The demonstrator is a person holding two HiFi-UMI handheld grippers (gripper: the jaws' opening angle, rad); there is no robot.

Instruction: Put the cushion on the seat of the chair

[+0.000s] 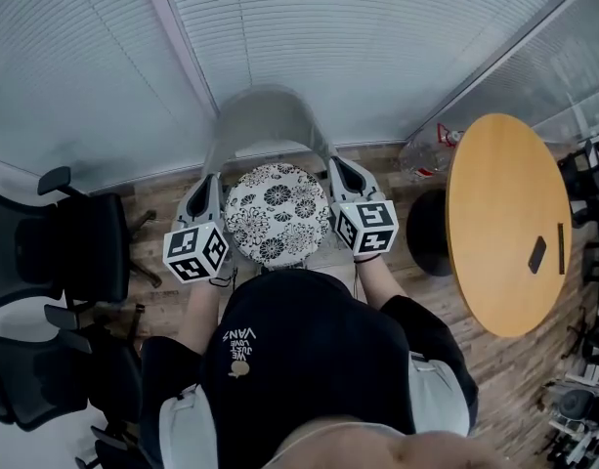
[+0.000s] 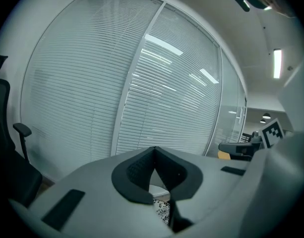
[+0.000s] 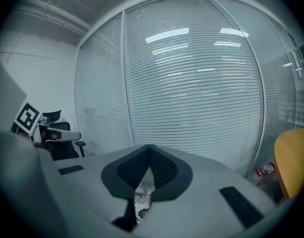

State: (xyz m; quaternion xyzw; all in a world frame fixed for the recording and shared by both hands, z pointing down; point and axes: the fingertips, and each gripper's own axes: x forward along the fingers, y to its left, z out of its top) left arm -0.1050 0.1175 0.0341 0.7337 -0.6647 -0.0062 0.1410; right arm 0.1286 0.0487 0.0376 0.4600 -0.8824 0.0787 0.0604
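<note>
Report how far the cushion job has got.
Done, it seems: the floral cushion lies at the foot of the grey chair, apparently on its seat, which it hides. In hand: nothing. The left tool and right tool flank the cushion, jaws together and empty. Left: at most a check that it sits centred.

Office, likely meeting-room corner. Tall glazed walls with closed horizontal blinds (image 1: pixel 397 57) fill upper frame of head view, pale mullion (image 1: pixel 177 37) between panes. Black swivel chairs (image 1: pixel 69 252) with armrests at left edge. Round wooden table (image 1: pixel 499 213) at right. Wood-plank floor (image 1: pixel 499 374). Ceiling strip light (image 2: pixel 277 63) at upper right of left gripper view.
</note>
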